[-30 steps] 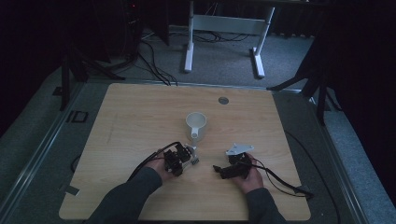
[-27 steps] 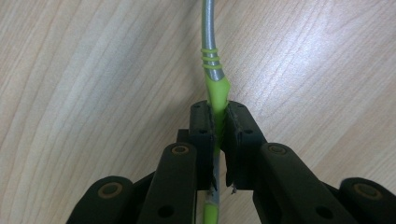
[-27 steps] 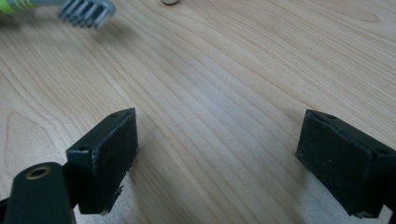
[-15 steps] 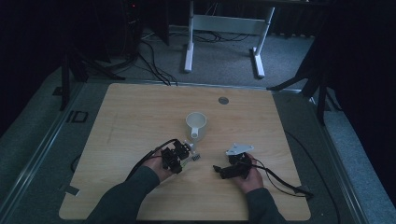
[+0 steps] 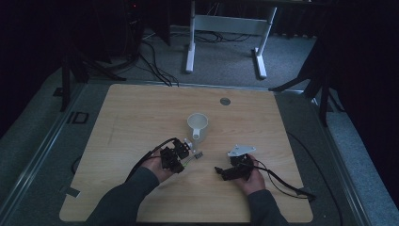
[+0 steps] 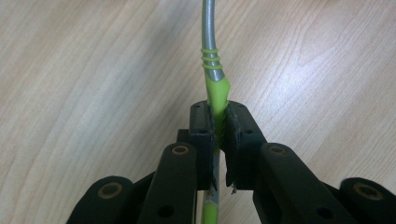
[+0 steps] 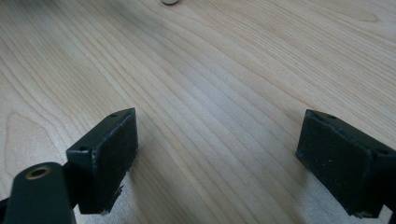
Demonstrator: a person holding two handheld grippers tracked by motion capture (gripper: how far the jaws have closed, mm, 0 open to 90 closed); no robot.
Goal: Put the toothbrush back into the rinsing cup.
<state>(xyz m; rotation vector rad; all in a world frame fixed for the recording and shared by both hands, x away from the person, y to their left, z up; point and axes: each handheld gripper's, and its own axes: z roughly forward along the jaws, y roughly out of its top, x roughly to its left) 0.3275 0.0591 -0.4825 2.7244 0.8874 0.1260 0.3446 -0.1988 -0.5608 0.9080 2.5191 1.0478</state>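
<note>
Gripping the spoon (image 6: pixel 214 88) by its green handle, left hand-held gripper (image 6: pixel 217 122) is clenched near the mug (image 5: pixel 197 125). Light, stiff, slick metal shaft; hold the rubbery sleeve. Right hand-held gripper (image 7: pixel 217 161) released.

Right gripper (image 7: pixel 217 161): two black jaws seen rising from the bottom edge, spread wide apart, nothing held between them | Pads (image 7: pixel 109 156): flat, matte black, corners worn | Table (image 7: pixel 210 79): pale wood grain seen beneath and between the jaws | Top edge: part of a small pale round object (image 7: pixel 169 2), cut off, unidentifiable
</note>
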